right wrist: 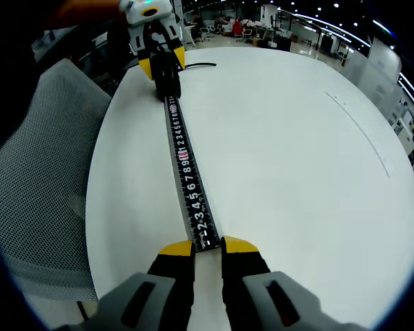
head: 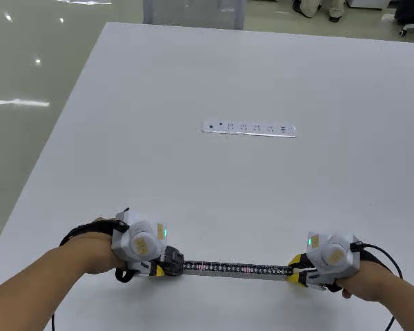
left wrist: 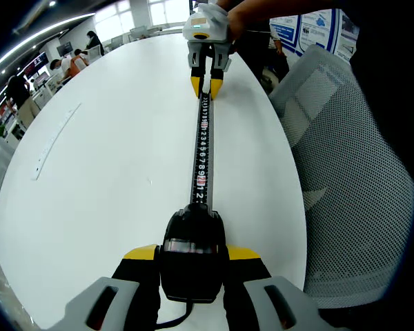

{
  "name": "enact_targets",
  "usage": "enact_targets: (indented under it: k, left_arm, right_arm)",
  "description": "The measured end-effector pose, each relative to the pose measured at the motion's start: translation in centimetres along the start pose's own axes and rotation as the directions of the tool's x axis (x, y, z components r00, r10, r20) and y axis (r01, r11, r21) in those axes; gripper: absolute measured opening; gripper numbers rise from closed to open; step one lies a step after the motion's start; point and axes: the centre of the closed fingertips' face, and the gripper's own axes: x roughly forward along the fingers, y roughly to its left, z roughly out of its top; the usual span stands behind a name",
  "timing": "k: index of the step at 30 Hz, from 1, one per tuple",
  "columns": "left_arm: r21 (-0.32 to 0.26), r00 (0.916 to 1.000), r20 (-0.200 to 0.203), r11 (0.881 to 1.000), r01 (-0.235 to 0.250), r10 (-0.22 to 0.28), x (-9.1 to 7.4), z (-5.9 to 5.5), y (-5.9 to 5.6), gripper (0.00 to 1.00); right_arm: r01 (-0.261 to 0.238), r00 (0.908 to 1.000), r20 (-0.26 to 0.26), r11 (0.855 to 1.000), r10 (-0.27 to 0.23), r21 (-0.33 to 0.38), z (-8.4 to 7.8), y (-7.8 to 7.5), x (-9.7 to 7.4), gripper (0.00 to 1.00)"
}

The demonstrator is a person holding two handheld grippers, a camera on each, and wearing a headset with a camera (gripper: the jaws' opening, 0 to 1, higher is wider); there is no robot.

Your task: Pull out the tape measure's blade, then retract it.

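- Two tongs engaged: left tongs (left wrist: 193,256) closed around the black tape measure case (head: 172,263); right tongs (right wrist: 207,247) pinched narrow on the free end of the blade (right wrist: 188,179).
- Blade drawn out and lying flat on the white worktop (head: 228,186) near the front edge, running straight from case to right tongs.
- Printed scale facing up; numerals legible in both gripper views.
- Power strip (head: 248,128) well apart, farther across the worktop; no interference with the blade path.
- Progress, as judged: pull-out phase done or nearly done; retraction not yet begun.
- Remaining: return the blade end toward the case under control, keeping the blade straight, until fully wound in.
- State of any blade lock: cannot tell.
- Risk, as judged: whip or kink of the blade on sudden release; feed back slowly.
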Motion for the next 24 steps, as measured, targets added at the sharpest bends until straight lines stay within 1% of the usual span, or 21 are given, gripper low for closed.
enact_targets:
  k: [6, 9, 11, 12, 13, 16, 19, 22, 24]
  left_arm:
    - [-0.003, 1.0000, 0.005, 1.000, -0.002, 0.002, -0.01, 0.06, 0.04, 0.32]
    - [-0.001, 0.9998, 0.016, 1.000, -0.011, 0.011, 0.06, 0.18, 0.11, 0.32]
    - [0.010, 0.9996, 0.023, 1.000, -0.018, 0.017, 0.10, 0.21, 0.12, 0.32]
    - [0.011, 0.9996, 0.022, 1.000, -0.018, 0.018, 0.11, 0.20, 0.14, 0.32]
    - [0.013, 0.9996, 0.021, 1.000, -0.017, 0.017, 0.13, 0.21, 0.15, 0.32]
    - [0.024, 0.9999, 0.009, 1.000, -0.011, 0.011, 0.17, 0.21, 0.20, 0.32]
    - [0.030, 0.9999, -0.003, 0.999, -0.017, 0.017, 0.16, 0.24, 0.15, 0.32]
    - [-0.005, 0.9995, 0.002, 0.999, -0.032, 0.032, 0.12, 0.13, 0.27, 0.33]
    - [-0.037, 0.9984, 0.010, 0.998, -0.055, 0.055, 0.01, 0.01, 0.42, 0.33]
  right_arm:
    - [-0.002, 1.0000, -0.007, 1.000, 0.002, -0.008, 0.03, 0.01, -0.03, 0.13]
    - [-0.007, 0.9999, -0.015, 1.000, 0.007, -0.006, 0.07, -0.03, 0.01, 0.13]
    - [-0.026, 0.9982, -0.056, 0.999, 0.025, -0.024, 0.07, -0.08, 0.09, 0.14]
    - [-0.032, 0.9964, -0.080, 0.998, 0.028, -0.050, 0.05, -0.12, 0.13, 0.14]
    - [-0.037, 0.9955, -0.090, 0.998, 0.032, -0.058, 0.06, -0.08, 0.18, 0.14]
    - [-0.040, 0.9949, -0.095, 0.997, 0.034, -0.062, 0.02, -0.06, 0.21, 0.14]
    - [-0.032, 0.9956, -0.090, 0.998, 0.026, -0.057, -0.02, 0.04, 0.20, 0.14]
    - [-0.013, 0.9958, -0.092, 0.997, 0.006, -0.074, -0.11, 0.18, 0.20, 0.15]
    - [0.006, 0.9955, -0.094, 0.998, -0.012, -0.066, -0.10, 0.13, 0.19, 0.15]
